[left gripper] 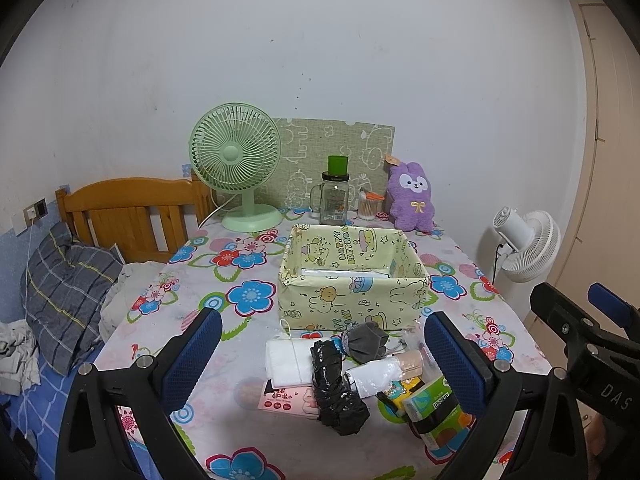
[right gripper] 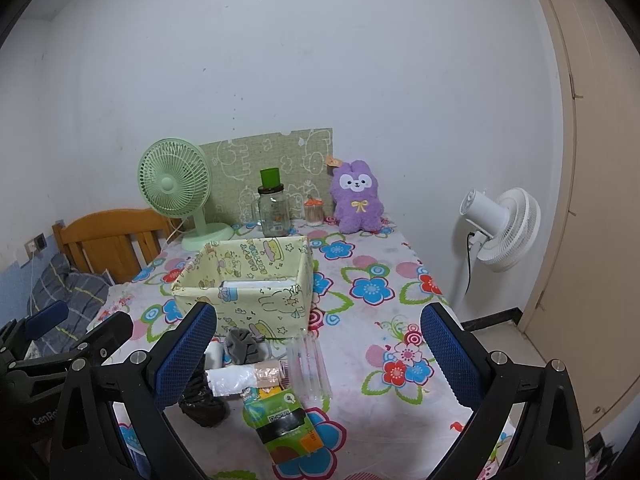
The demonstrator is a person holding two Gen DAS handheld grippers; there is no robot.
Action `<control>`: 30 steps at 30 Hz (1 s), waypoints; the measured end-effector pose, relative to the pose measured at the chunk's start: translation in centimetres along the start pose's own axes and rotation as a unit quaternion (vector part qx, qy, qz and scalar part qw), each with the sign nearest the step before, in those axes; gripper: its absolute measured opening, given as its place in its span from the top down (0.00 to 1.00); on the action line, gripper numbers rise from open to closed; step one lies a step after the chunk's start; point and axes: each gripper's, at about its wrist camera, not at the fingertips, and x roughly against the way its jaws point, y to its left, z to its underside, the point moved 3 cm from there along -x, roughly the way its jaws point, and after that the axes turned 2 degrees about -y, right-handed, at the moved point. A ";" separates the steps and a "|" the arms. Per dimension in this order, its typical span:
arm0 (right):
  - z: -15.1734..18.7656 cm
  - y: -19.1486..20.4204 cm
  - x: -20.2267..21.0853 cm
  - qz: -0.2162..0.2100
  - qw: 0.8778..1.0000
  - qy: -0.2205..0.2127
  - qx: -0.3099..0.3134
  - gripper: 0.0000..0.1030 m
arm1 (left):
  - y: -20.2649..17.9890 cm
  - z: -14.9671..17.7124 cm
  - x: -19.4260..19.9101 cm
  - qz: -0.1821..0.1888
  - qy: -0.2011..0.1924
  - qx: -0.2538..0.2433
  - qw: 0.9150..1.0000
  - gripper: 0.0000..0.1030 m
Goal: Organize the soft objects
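Note:
A yellow cartoon-print fabric box (left gripper: 352, 304) (right gripper: 256, 300) stands mid-table. In front of it lies a pile: a white folded cloth (left gripper: 286, 362), a black plastic bag roll (left gripper: 336, 388) (right gripper: 200, 398), a grey scrunched fabric piece (left gripper: 366, 340) (right gripper: 244, 346), a white bag roll (left gripper: 374, 376) (right gripper: 230, 380), a pink packet (left gripper: 286, 398) and a green tissue pack (left gripper: 434, 410) (right gripper: 282, 420). My left gripper (left gripper: 322, 356) is open above the pile. My right gripper (right gripper: 318, 356) is open, above the pile's right side. Both are empty.
At the table's back stand a green desk fan (left gripper: 236, 168), a glass jar with green lid (left gripper: 335, 196), a cotton swab holder (left gripper: 368, 204) and a purple plush rabbit (left gripper: 412, 196) (right gripper: 358, 198). A white floor fan (right gripper: 500, 228) stands right, a bed (left gripper: 68, 280) left.

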 end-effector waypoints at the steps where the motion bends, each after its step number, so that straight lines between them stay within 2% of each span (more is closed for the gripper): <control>1: 0.0 0.0 0.0 0.000 1.000 0.000 0.000 0.00 | 0.0 0.0 0.0 0.000 0.000 0.000 1.000 0.02; 15: -0.3 0.1 0.0 -0.006 1.000 0.000 0.001 0.00 | 0.0 0.3 -0.1 0.001 0.004 -0.002 1.000 0.07; 18: -0.3 0.3 -0.1 -0.012 1.000 0.000 0.003 0.02 | -0.2 0.5 -0.2 0.002 0.007 -0.002 1.000 0.12; 30: 1.0 0.8 -1.2 -0.031 0.999 0.005 0.009 0.07 | -0.3 2.1 -1.2 0.003 0.010 0.001 1.000 0.15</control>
